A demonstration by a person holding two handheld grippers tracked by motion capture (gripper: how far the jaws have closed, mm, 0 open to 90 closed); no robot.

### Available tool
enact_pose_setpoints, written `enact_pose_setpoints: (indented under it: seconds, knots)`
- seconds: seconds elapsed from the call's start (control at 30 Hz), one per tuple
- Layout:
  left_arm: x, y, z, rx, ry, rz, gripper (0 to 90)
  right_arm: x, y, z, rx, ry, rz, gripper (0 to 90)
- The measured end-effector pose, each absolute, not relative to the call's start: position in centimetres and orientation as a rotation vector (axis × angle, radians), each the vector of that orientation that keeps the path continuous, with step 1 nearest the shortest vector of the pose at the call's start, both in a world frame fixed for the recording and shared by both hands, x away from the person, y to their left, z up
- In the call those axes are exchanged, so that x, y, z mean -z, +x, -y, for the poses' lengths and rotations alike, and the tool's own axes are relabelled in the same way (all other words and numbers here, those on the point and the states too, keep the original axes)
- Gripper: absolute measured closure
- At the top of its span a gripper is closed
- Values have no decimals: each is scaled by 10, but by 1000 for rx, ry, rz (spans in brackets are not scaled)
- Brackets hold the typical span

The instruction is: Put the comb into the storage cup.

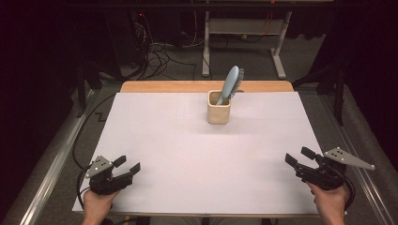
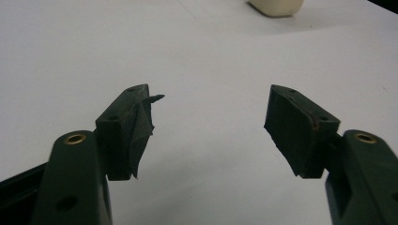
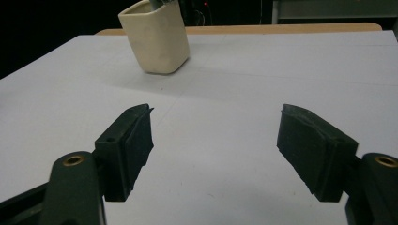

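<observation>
Though both grippers rest far from it, the work in hand looks to be the brush point(image 1: 231, 84) standing in the cup point(image 1: 218, 110) near the table's point(image 1: 155, 140) far edge, about mid-width. The left gripper point(image 1: 127, 165) sits at the near left corner with jaws wide apart and nothing between them; the right gripper point(image 1: 300, 156) sits at the near right corner, likewise spread and empty.

The brush leans in the cup with its long axis running from the cup's mouth up and to the right in the high view. Its broad blue head points up, bristles facing right and away; the handle end is down inside the cup, hidden. In the right gripper view the cup point(image 3: 156, 37) stands ahead and to the left; in the left gripper view its base point(image 2: 276, 6) shows at the top edge.

The brush is probably light, stiff plastic, smooth and a little slippery on the back. The bristles would give under the pads, so the narrow neck just above the rim seems the best hold. The cup may be ceramic, though I cannot tell; it could tip if the brush drags on the rim.
</observation>
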State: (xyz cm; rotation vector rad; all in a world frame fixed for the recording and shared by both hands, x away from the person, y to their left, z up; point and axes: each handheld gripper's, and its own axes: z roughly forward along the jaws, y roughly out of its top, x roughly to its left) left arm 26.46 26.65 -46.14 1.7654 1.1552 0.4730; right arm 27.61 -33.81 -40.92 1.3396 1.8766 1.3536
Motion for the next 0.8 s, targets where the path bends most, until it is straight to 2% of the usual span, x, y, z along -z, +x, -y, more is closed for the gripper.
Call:
enact_pose_setpoints:
  seconds: [0.8]
  knots:
    - [461, 264, -267, -475, 1763, -1156, 330, 426, 268, 334, -1330, 1345, -1910, 275]
